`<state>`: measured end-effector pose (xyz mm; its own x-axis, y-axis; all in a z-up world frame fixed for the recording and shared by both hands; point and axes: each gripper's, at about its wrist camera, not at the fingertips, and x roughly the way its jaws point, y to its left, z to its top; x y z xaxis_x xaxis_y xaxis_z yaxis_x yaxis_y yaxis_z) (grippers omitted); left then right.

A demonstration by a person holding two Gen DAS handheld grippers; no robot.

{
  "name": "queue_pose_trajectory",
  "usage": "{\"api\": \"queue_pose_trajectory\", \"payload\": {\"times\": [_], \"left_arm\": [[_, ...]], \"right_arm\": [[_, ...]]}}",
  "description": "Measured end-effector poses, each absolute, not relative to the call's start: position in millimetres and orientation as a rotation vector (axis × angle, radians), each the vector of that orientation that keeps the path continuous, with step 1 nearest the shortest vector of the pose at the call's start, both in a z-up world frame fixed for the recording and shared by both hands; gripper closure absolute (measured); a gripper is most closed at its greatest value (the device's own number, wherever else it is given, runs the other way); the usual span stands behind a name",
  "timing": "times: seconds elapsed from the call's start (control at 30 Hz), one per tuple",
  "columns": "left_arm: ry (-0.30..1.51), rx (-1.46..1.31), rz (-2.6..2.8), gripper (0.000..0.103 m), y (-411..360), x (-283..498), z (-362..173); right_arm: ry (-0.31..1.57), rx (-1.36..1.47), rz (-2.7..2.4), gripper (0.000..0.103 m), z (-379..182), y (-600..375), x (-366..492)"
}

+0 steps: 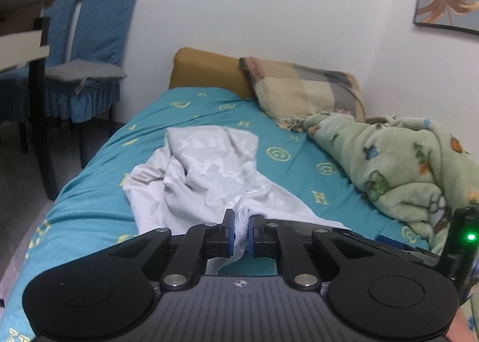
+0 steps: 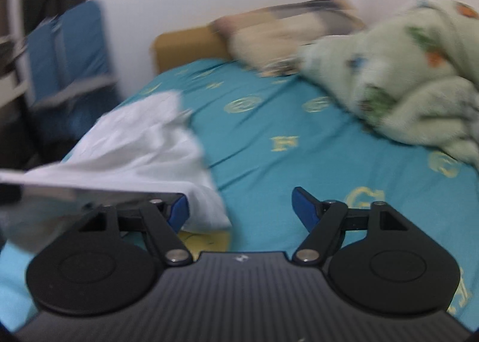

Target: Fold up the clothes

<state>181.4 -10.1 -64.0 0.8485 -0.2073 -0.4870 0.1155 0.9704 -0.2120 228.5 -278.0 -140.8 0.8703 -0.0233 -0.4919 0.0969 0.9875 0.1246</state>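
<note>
Your left gripper (image 1: 241, 229) pinches the white garment (image 1: 206, 171).
Your right gripper (image 2: 239, 207) gapes wide, holding nothing, garment at ten o'clock.

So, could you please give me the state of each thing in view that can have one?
Left gripper: shut on the white garment.
Right gripper: open, holding nothing.
White garment: crumpled on the bed, unfolded, one edge pinched.
Green blanket: bunched in a heap.
Pillow: propped against the headboard.
Bed sheet: spread, slightly wrinkled.
</note>
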Motion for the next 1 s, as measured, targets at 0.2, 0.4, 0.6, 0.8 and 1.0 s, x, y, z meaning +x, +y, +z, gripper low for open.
{"api": "queue_pose_trajectory", "payload": {"times": [0.2,0.4,0.6,0.8,1.0], "left_arm": [[0.471,-0.199,-0.162,0.094,-9.2,149.0,-46.1],[0.368,-0.28,-0.154,0.094,10.1,102.9,-9.0],[0.32,-0.367,-0.166,0.094,36.0,43.3,11.0],[0.484,-0.483,-0.178,0.093,56.0,34.8,-12.4],[0.618,-0.503,-0.238,0.083,54.1,54.5,-34.6]], "right_arm": [[0.509,0.1,-0.086,0.021,-131.8,-278.7,215.9],[0.193,-0.027,-0.13,0.021,-61.3,-266.5,152.2],[-0.067,-0.091,-0.075,0.021,-15.9,-260.6,83.1],[-0.086,-0.162,-0.016,0.021,-20.9,-246.9,68.6],[-0.079,-0.205,0.034,0.021,-17.5,-234.4,62.0]]}}
